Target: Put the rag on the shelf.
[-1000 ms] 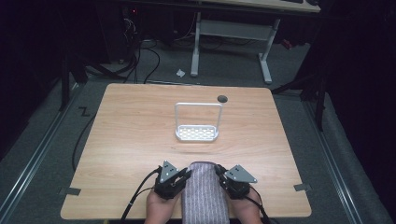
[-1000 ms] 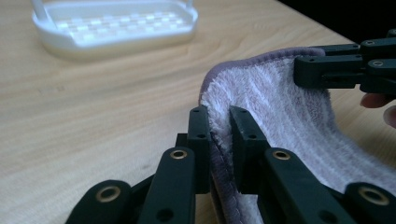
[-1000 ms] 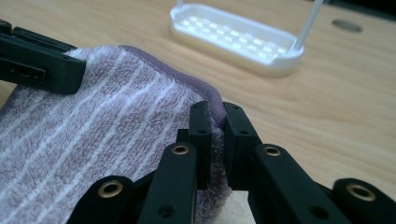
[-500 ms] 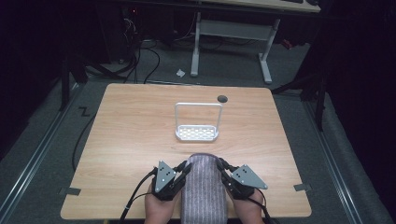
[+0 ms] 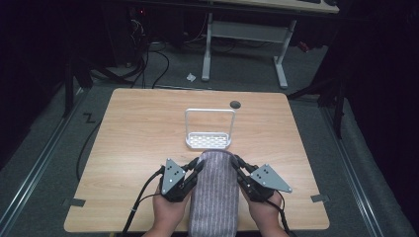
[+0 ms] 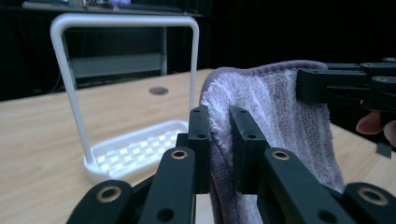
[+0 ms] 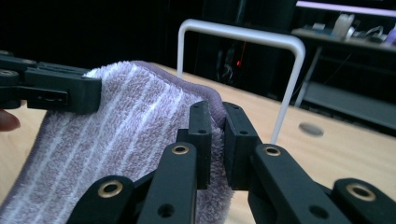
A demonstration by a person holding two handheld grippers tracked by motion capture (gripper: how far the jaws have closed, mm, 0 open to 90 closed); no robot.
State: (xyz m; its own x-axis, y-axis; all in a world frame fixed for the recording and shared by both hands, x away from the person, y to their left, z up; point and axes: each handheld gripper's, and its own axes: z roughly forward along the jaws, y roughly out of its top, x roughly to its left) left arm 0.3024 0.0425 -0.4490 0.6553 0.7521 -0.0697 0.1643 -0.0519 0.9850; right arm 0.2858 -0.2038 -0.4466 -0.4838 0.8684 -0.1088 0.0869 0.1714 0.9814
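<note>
At the bottom centre of the high view, a purple striped towel point(image 5: 213, 197) is held stretched between two hands, its near end running off the lower edge of the frame. The left gripper point(image 5: 196, 167) is clamped on the towel's left front corner and the right gripper point(image 5: 236, 163) on its right front corner; in each gripper view the jaws are seen closed narrowly on a fold of the pile, with the other gripper's black jaws pinching the far corner.

Compared with the frames from a second and half a second ago, the towel's front edge has been carried up the frame, away from the person, and now lies just in front of the base of the white rack point(image 5: 209, 129); earlier a clear strip of wood was visible between them. From this it is judged that the towel is being brought to the rack's upright loop for hanging, and that the front edge has yet to be lifted over the top bar, which stands above the towel in both gripper views.

Beyond the rack, a small dark round hole point(image 5: 235, 104) is set in the wooden surface point(image 5: 138, 133). No brand, label or legible writing can be made out
</note>
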